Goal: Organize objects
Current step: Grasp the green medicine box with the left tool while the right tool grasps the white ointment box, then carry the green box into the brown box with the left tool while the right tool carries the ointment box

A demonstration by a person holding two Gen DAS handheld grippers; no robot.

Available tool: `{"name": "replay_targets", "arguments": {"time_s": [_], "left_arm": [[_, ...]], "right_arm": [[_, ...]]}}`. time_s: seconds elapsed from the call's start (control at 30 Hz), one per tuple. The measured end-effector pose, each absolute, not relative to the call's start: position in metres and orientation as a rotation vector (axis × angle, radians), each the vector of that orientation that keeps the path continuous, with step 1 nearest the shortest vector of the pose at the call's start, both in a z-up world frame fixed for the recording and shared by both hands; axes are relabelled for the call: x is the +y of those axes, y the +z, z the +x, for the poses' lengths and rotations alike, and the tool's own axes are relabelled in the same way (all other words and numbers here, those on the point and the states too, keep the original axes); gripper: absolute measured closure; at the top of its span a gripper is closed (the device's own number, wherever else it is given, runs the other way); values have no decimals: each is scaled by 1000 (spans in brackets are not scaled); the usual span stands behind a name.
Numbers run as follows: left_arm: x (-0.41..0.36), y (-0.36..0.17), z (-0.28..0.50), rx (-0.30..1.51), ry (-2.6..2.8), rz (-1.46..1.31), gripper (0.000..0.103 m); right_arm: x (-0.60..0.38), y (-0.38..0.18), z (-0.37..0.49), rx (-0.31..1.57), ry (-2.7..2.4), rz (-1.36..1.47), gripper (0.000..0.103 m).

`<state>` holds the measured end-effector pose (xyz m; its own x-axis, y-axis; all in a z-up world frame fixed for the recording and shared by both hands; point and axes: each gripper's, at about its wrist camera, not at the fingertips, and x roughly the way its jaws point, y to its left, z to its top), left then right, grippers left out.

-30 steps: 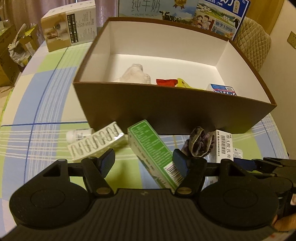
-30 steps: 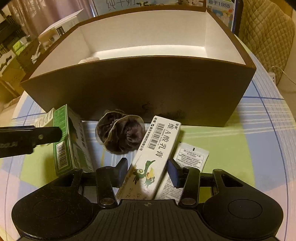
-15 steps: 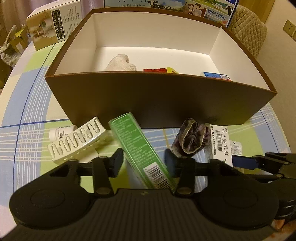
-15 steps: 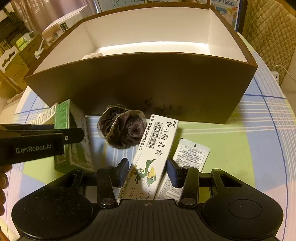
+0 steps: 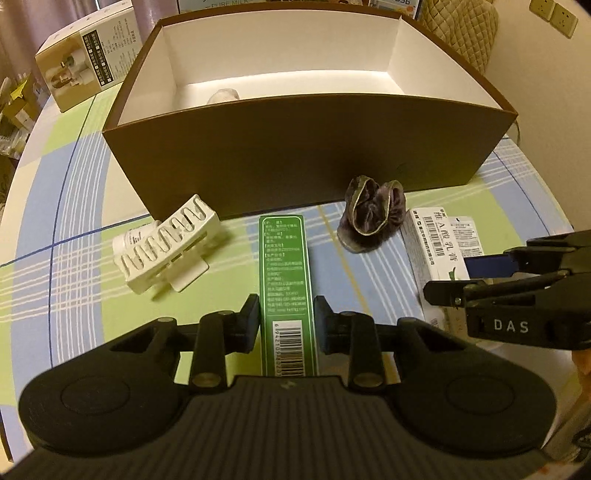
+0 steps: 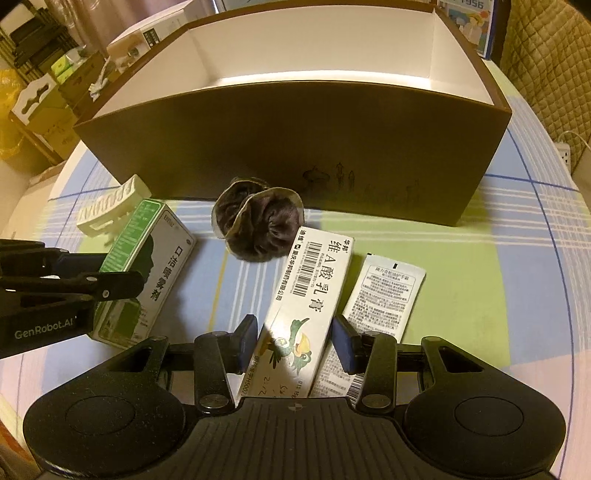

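Note:
A green carton (image 5: 286,266) lies on the checked tablecloth in front of the big brown box (image 5: 306,147). My left gripper (image 5: 284,317) is shut on the carton's near end, both pads against its sides. In the right wrist view, a white ointment carton (image 6: 314,273) lies between the fingers of my right gripper (image 6: 295,343). That gripper is open, with small gaps at each side. A dark velvet scrunchie (image 6: 258,229) sits between the two cartons, close to the brown box (image 6: 295,140). A white sachet (image 6: 384,299) lies right of the ointment carton.
A white slotted plastic piece (image 5: 170,243) rests on a small white bottle (image 5: 136,236), left of the green carton. A pale bundle (image 5: 223,96) lies inside the box. A printed carton (image 5: 88,55) stands far left and a quilted chair (image 5: 461,29) far right.
My left fingers have narrowed onto the green carton, which now points straight ahead rather than at an angle. The right fingers closed in slightly around the ointment carton.

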<state>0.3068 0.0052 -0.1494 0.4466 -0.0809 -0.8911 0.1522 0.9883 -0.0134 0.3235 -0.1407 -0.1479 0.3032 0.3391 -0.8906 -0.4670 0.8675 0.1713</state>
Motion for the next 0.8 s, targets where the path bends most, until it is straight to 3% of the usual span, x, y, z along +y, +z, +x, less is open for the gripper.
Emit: {"name": "replay_targets", "arguments": {"time_s": [0.8], "left_arm": [[2, -166, 315, 1118, -121, 112, 77]], "right_arm": [[-123, -154, 318, 1104, 555, -226, 66]]}}
